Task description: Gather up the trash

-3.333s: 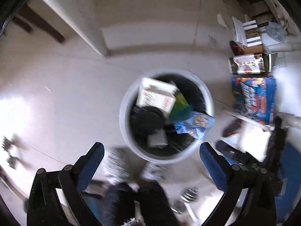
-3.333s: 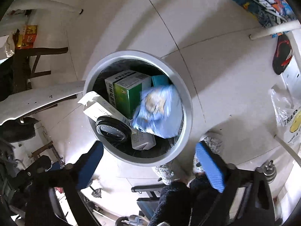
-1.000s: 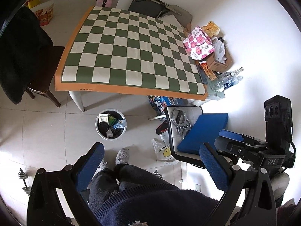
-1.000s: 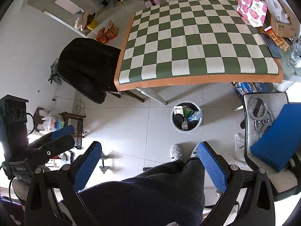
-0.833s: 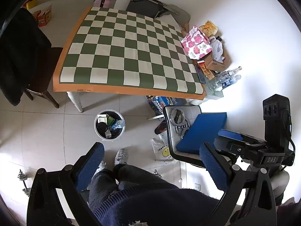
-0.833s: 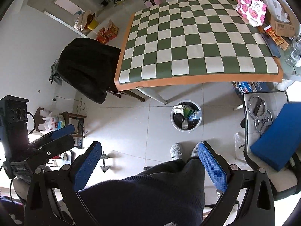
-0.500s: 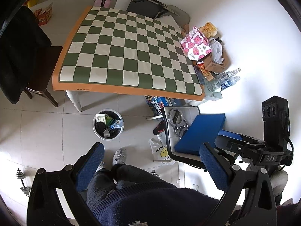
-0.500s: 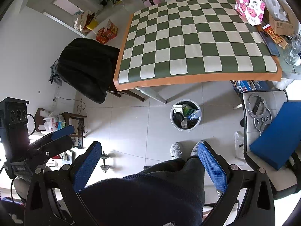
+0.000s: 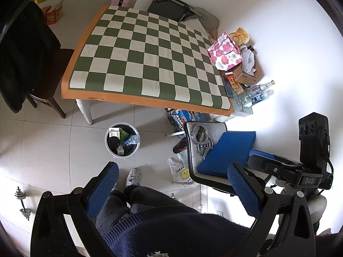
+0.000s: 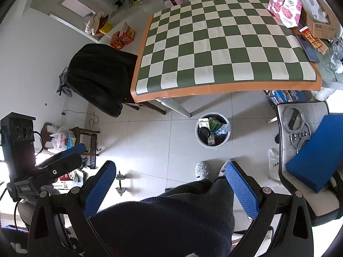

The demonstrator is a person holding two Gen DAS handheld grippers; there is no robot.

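Two grippers, left (image 9: 171, 190) and right (image 10: 171, 188), held high, jaws spread wide, nothing gripped. Trash seen in bin (image 9: 122, 139) on floor beside table (image 9: 148, 55). Collection judged finished; any next pickup requires lowering.

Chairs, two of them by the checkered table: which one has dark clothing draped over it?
The wooden chair at the table's left end, under a black coat. The other chair, near the bin, holds a blue cushion and metal rings.
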